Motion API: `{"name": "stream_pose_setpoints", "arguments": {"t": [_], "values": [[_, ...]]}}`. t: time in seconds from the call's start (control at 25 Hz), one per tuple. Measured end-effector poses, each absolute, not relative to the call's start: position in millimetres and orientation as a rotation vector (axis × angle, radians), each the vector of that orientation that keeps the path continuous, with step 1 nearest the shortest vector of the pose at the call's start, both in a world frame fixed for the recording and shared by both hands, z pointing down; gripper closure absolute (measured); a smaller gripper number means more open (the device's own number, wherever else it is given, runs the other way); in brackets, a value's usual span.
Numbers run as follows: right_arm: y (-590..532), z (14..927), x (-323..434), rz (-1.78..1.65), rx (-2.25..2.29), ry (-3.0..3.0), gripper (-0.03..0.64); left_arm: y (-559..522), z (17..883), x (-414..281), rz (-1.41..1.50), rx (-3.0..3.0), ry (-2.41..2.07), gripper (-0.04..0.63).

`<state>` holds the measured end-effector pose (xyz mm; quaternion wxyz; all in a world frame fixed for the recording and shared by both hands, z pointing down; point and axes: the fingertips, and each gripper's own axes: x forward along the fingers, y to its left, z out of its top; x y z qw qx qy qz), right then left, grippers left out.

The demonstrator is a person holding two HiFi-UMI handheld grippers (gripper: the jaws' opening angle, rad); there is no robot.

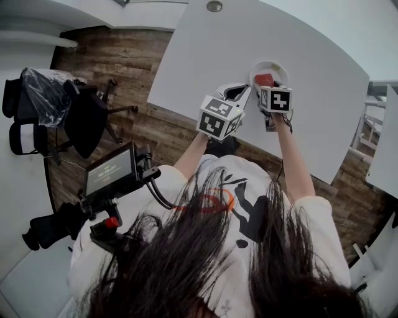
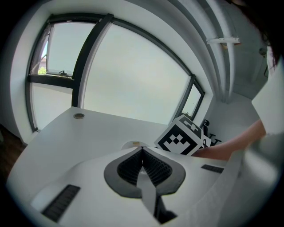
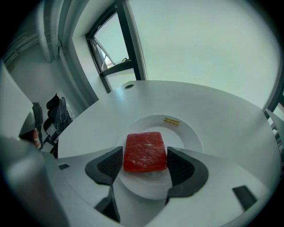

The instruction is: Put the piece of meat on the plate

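As seen from the head view, broad white table (image 1: 323,68) over a wood-plank floor (image 1: 106,56), with a round grommet (image 1: 214,6) near the far edge. Next in size, left gripper (image 2: 142,153) low over the tabletop, just beside the right one, tips aimed toward the plate; jaws pressed together, ribbed pads meeting at the tip, nothing between them. Right gripper (image 3: 144,150) reaching over the round white plate (image 3: 196,137), jaws pinching the piece of meat (image 3: 144,156) by its two sides, one dark pad close against each edge. Plate standing on the table in front of the person. Red meat slab, flat and roughly square, over the plate's well; resting on the well or hanging just clear of it, cannot tell. Smallest, a yellow sticker (image 3: 171,122) on the plate's far rim
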<state>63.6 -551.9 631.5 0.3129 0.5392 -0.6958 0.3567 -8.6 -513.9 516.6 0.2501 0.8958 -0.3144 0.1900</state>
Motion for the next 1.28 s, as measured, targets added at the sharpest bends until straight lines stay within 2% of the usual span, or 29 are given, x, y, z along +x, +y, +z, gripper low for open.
{"name": "stream_pose_setpoints", "arguments": {"t": [0.6, 0.88, 0.92, 0.96, 1.16, 1.24, 1.28], "values": [[-546, 582, 79, 1.073, 1.681, -1.973, 0.313, -512, 518, -6, 0.530, 2.431, -0.853, 0.589], [-528, 539, 63, 0.942, 1.690, -2.152, 0.316, -508, 521, -5, 0.543, 2.439, -0.835, 0.589], [-526, 534, 62, 0.940, 1.707, -2.163, 0.326, -508, 522, -6, 0.545, 2.439, -0.833, 0.589], [-524, 529, 63, 0.944, 1.727, -2.173, 0.394, -508, 522, -5, 0.546, 2.441, -0.833, 0.589], [-451, 498, 94, 0.982, 1.812, -2.226, 0.399, -445, 499, 28, 0.548, 2.498, -0.820, 0.589], [-429, 491, 104, 0.995, 1.850, -2.229, 0.476, -428, 492, 36, 0.536, 2.513, -0.818, 0.589], [-426, 491, 103, 1.003, 1.854, -2.228, 0.483, -427, 490, 36, 0.525, 2.512, -0.819, 0.589]]}}
